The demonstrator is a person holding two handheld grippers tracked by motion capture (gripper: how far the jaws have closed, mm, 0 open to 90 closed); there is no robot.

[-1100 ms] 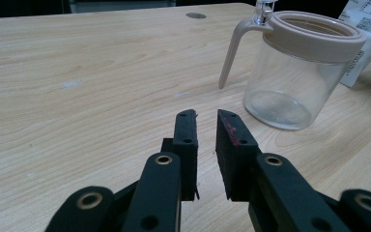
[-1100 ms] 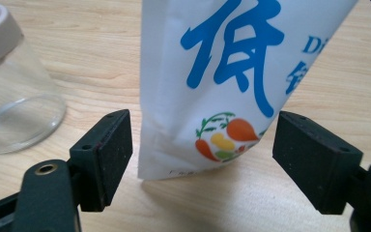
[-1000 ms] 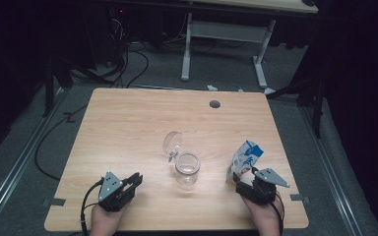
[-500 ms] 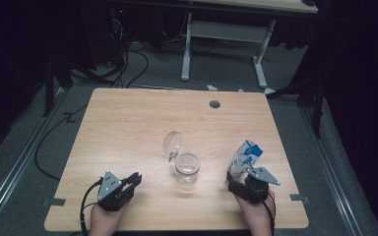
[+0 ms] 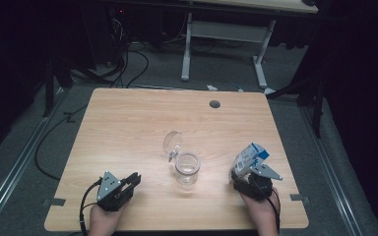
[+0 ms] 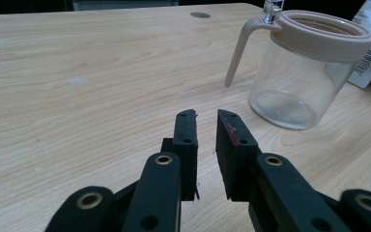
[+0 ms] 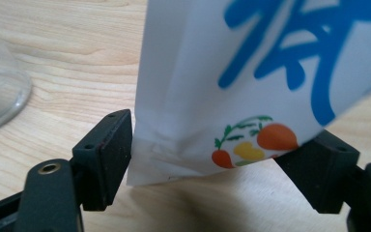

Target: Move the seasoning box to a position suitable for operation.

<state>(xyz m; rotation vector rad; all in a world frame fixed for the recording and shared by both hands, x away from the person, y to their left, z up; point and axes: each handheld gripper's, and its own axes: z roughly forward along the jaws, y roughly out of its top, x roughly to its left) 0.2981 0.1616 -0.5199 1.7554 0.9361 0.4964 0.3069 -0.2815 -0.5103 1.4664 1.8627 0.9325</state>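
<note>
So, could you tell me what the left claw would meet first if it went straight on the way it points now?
Probably nothing soon: the left claw points across bare table, and the clear jar stands to the right of its line. Depth is hard to judge, so it might brush the jar's handle.

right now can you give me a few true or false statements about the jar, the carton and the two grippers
1. The clear glass jar stands upright with its hinged lid swung open. True.
2. The right gripper has the white and blue carton between its fingers. True.
3. The left gripper holds the jar by its handle. False: it grips nothing, its fingers stand slightly apart over bare table, short of the jar.
4. The carton lies flat in the middle of the table. False: it sits tilted near the right edge, at the right gripper.
5. The jar is full of liquid. False: it looks empty.
</note>
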